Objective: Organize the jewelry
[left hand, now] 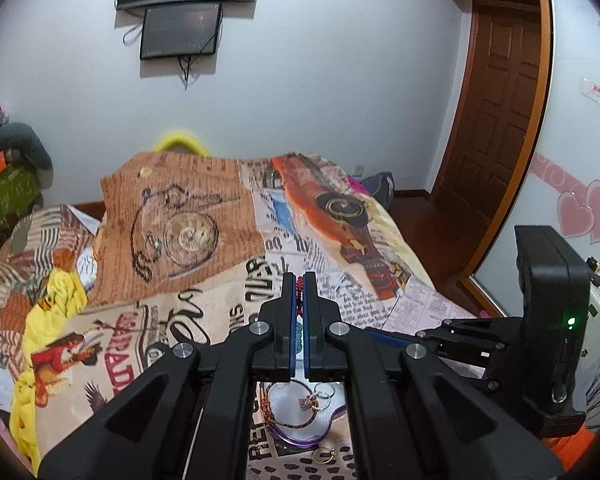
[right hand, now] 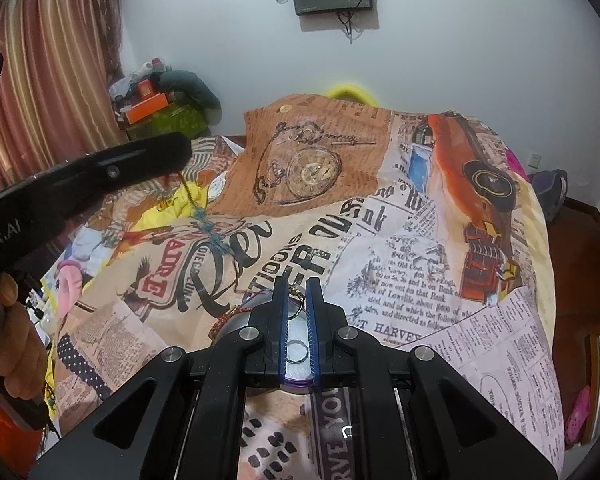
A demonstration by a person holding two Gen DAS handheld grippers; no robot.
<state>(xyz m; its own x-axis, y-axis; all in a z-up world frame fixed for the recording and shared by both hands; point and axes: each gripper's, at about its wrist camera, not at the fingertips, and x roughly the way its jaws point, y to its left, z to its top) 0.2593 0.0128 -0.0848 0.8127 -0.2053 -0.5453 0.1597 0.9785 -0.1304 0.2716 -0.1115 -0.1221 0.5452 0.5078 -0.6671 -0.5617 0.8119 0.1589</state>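
My left gripper [left hand: 299,280] is shut on a braided cord bracelet [left hand: 299,300], red at the top and teal lower down. In the right wrist view the left gripper [right hand: 182,150] reaches in from the left, and the bracelet [right hand: 204,220] hangs from its tip over the bed. My right gripper [right hand: 297,286] is shut on a thin gold ring [right hand: 296,296] above a clear, purple-rimmed jewelry tray [right hand: 298,382]. A silver ring [right hand: 297,350] lies in the tray. In the left wrist view the tray [left hand: 300,438] holds rings and a dark bracelet.
A bedspread [left hand: 204,240] printed with newspaper, a pocket watch and a car covers the bed. One gold ring [left hand: 324,456] lies on it in front of the tray. A hand [right hand: 12,320] grips the left handle. Wooden door [left hand: 496,120] at right, curtain [right hand: 52,72] at left.
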